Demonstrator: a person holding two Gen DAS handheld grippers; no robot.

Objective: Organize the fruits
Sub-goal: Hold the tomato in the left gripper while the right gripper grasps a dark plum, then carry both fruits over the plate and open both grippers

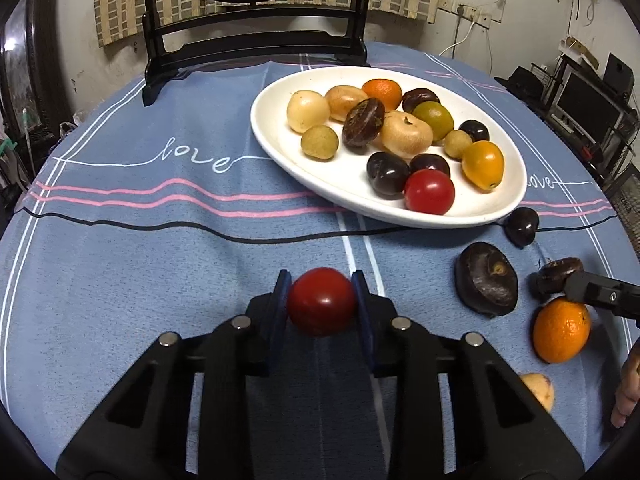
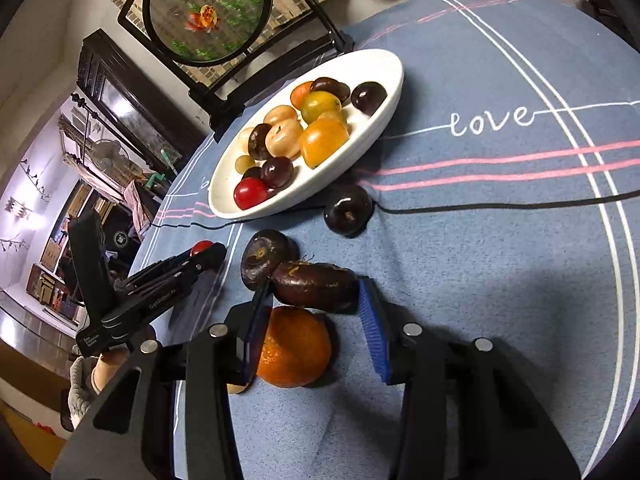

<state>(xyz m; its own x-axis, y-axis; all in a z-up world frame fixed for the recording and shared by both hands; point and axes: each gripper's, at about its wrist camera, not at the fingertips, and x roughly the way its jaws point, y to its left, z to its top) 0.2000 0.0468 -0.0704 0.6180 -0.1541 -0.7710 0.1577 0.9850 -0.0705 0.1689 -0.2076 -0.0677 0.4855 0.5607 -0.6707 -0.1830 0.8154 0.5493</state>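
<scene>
1. My left tongs (image 1: 322, 307) are clamped on a red tomato (image 1: 321, 307), both pads pressed to its sides, just above the blue cloth (image 1: 160, 280) of the tabletop.
2. My right tongs (image 2: 316, 320) hold a dark flat fruit (image 2: 316, 286) between the pads; the left pad touches it, and I cannot tell whether the right pad presses it.
3. An orange (image 2: 294, 346) lies under the right tongs, touching the dark fruit.
4. A second dark fruit (image 2: 264, 258) sits just ahead and to the left of the right tongs; a dark plum (image 2: 347, 210) lies further ahead, beside the plate.
5. The white plate (image 1: 276, 148), heaped with fruit, stands ahead and to the right of the left tongs, well apart from them.
</scene>
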